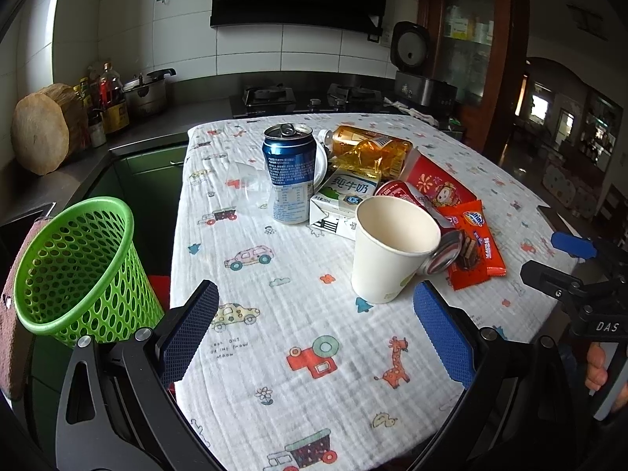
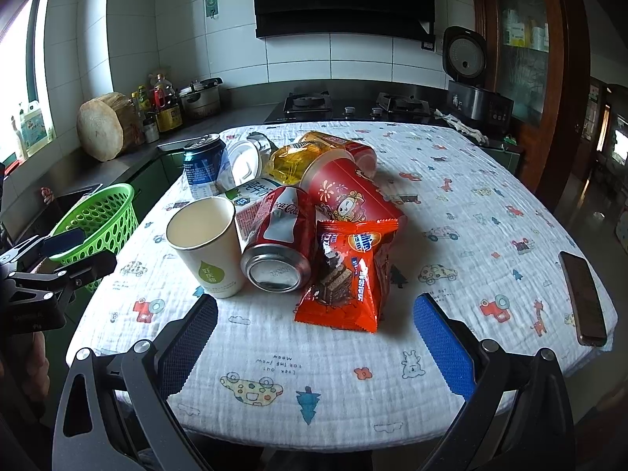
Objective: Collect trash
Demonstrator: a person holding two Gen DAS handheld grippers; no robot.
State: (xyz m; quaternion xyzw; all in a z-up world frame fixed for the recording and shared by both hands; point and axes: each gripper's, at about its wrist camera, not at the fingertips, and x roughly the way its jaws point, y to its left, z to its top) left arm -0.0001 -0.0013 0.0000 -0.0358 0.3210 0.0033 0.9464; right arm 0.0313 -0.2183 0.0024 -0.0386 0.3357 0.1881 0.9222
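A pile of trash sits on the cloth-covered table [image 1: 298, 353]: a white paper cup [image 1: 388, 251] upright, a blue can [image 1: 290, 172] upright, a milk carton [image 1: 341, 204], a red cola can [image 2: 280, 243] on its side, an orange snack wrapper [image 2: 349, 274], a red paper cup [image 2: 345, 192] lying down, and a crushed yellow bottle [image 1: 373, 151]. A green mesh basket [image 1: 78, 271] stands off the table's left edge. My left gripper [image 1: 316, 333] is open and empty, just short of the white cup. My right gripper [image 2: 314, 337] is open and empty, in front of the wrapper.
A dark phone [image 2: 583, 298] lies at the table's right edge. Behind the table are a gas hob [image 2: 349, 108], a rice cooker [image 2: 471, 82], a pot and bottles [image 2: 165, 106] and a round wooden block [image 2: 104, 127] on the counter.
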